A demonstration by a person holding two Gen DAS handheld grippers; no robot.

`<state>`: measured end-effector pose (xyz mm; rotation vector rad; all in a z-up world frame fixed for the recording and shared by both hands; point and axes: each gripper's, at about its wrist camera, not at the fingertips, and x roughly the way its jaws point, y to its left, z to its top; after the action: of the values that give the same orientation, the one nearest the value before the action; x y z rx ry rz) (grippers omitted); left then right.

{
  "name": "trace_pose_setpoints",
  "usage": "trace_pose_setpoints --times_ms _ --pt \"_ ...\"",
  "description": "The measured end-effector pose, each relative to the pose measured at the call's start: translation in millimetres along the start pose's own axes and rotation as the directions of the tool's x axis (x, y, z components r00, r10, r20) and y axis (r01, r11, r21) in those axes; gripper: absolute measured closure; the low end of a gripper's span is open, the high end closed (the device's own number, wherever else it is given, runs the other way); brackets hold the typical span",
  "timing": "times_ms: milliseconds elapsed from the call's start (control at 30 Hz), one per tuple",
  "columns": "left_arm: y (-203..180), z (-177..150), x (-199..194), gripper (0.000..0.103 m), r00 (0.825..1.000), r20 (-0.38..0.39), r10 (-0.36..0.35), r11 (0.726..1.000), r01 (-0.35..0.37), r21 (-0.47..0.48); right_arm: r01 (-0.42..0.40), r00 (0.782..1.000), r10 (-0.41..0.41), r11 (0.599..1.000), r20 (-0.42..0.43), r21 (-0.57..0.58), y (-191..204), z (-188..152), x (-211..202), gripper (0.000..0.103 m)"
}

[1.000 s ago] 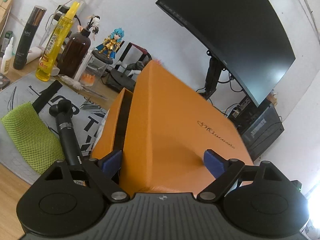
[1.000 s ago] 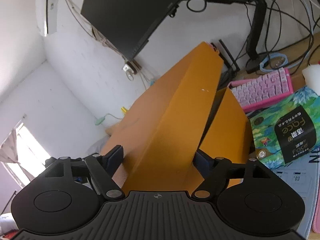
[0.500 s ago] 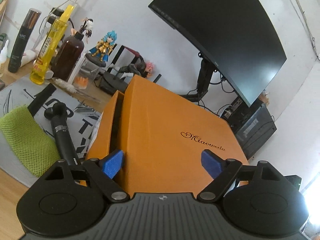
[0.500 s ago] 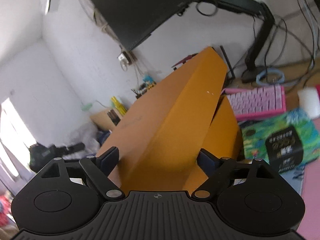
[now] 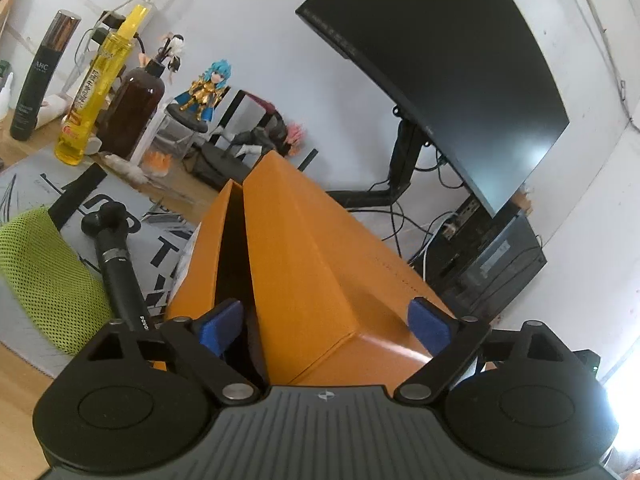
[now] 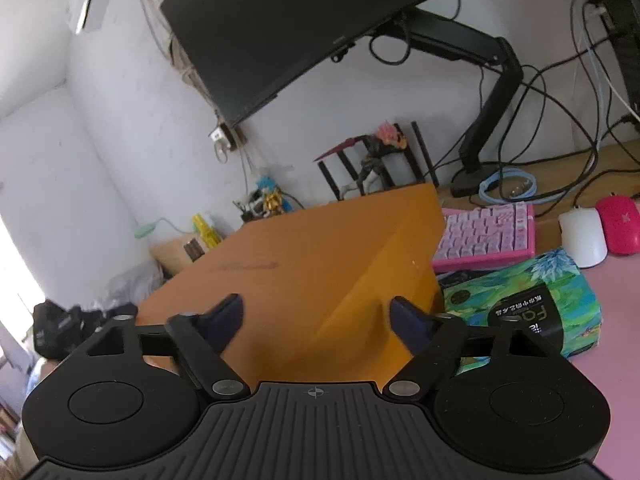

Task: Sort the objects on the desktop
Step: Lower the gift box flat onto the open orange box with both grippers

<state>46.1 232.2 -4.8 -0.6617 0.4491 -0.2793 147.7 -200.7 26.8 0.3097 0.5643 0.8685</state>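
The orange lid (image 5: 304, 264) has dropped lower; both left tongs (image 5: 326, 322) and right tongs (image 6: 316, 316) clamp it.

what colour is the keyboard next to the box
Pink keyboard with pale keys, seen best in the right wrist view.

The left gripper (image 5: 325, 322) spans the near end of the orange box lid (image 5: 304, 264), one blue pad (image 5: 222, 322) in the dark gap beside the orange box base (image 5: 204, 264), the other against the lid's far side, with a black handle (image 5: 120, 276) and green mesh (image 5: 40, 276) lying left of the jaws.
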Motion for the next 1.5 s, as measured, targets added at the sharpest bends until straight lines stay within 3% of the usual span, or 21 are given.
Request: trace_pose_setpoints --times_ms 733,1233,1500 --pt "-12 1 -1 0.011 1.0 -0.024 0.018 0.998 -0.016 0.064 0.038 0.999 -0.041 0.995 -0.036 -0.091 23 -1 2 0.033" --pt "-3 -8 -18 0.011 0.998 -0.017 0.055 0.996 -0.054 0.067 0.021 0.998 -0.027 0.991 -0.05 -0.135 44 -13 5 0.033" --pt "17 -11 -11 0.01 0.998 -0.039 0.056 0.998 -0.056 0.004 0.017 0.999 -0.024 0.988 -0.042 -0.152 49 -13 7 0.033"
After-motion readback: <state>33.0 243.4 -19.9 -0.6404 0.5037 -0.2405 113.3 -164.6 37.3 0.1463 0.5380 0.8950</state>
